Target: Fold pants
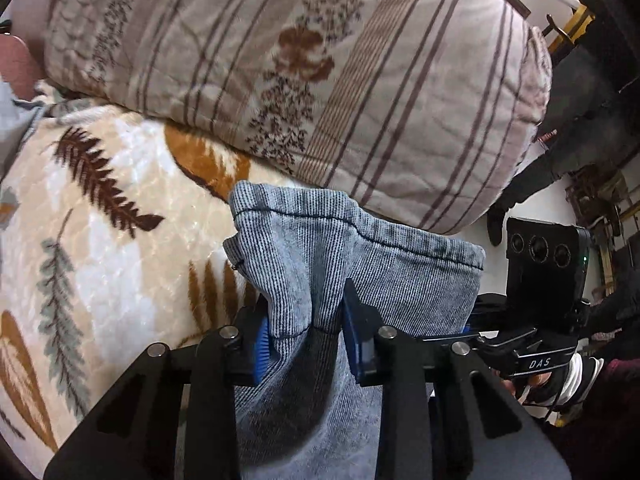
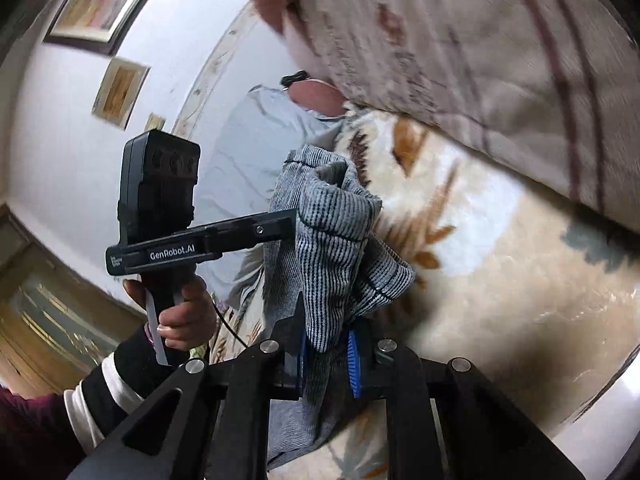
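The pants (image 1: 352, 248) are grey-blue ribbed denim with a dark stitched hem. My left gripper (image 1: 306, 332) is shut on a bunched part of the hem, and the cloth hangs down between its black arms. My right gripper (image 2: 329, 354) is shut on another bunch of the same pants (image 2: 340, 232), which stand up in a crumpled fold above its blue pads. Both grippers hold the pants above a leaf-patterned blanket (image 1: 104, 240). The right gripper also shows at the right edge of the left wrist view (image 1: 536, 344), and the left gripper shows in the right wrist view (image 2: 224, 236).
A large striped floral pillow (image 1: 320, 72) lies on the blanket just beyond the pants; it also fills the top right of the right wrist view (image 2: 480, 52). A pale grey sheet (image 2: 248, 152) and framed pictures on a white wall (image 2: 120, 92) lie to the left.
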Demonstrator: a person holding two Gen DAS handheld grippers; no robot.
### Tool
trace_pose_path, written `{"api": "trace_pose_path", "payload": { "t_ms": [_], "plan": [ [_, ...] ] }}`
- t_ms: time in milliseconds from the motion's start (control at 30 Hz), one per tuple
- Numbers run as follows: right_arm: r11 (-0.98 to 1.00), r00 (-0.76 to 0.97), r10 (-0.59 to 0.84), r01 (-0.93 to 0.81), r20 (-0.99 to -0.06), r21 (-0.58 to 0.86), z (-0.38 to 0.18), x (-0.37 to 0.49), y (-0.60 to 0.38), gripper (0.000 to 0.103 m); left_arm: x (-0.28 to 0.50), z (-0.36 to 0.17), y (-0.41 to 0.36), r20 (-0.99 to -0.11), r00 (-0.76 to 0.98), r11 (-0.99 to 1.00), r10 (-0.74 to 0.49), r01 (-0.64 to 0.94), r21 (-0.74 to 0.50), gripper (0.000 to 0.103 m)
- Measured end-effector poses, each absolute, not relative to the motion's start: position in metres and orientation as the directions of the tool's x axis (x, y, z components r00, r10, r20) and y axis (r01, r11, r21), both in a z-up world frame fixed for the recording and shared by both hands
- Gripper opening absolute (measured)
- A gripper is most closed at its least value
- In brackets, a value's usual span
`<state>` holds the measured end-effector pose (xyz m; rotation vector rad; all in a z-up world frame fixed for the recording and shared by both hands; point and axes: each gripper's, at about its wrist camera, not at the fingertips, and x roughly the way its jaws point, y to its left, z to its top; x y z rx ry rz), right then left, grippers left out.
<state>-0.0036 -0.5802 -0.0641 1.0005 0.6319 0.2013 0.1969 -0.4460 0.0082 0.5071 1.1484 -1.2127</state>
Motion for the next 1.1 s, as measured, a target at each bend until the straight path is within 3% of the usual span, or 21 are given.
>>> {"api": "trace_pose_path", "payload": {
  "t_ms": [433,1100],
  "plan": [
    [0.661,0.787,0.451,0.022,-0.421,0.750,-0.002,0.000,-0.525,0.015,0.184,0.053,-0.410,-0.863,0.036,0.437,-0.503,0.872,-0.219,0.028],
    [0.818,0.639,0.512,-0.158,-0.574,0.554,0.021,0.014,-0.384,0.015,0.171,0.033,-0.284,-0.889,0.114,0.581,-0.444,0.792,-0.189,0.028]
  ]
}}
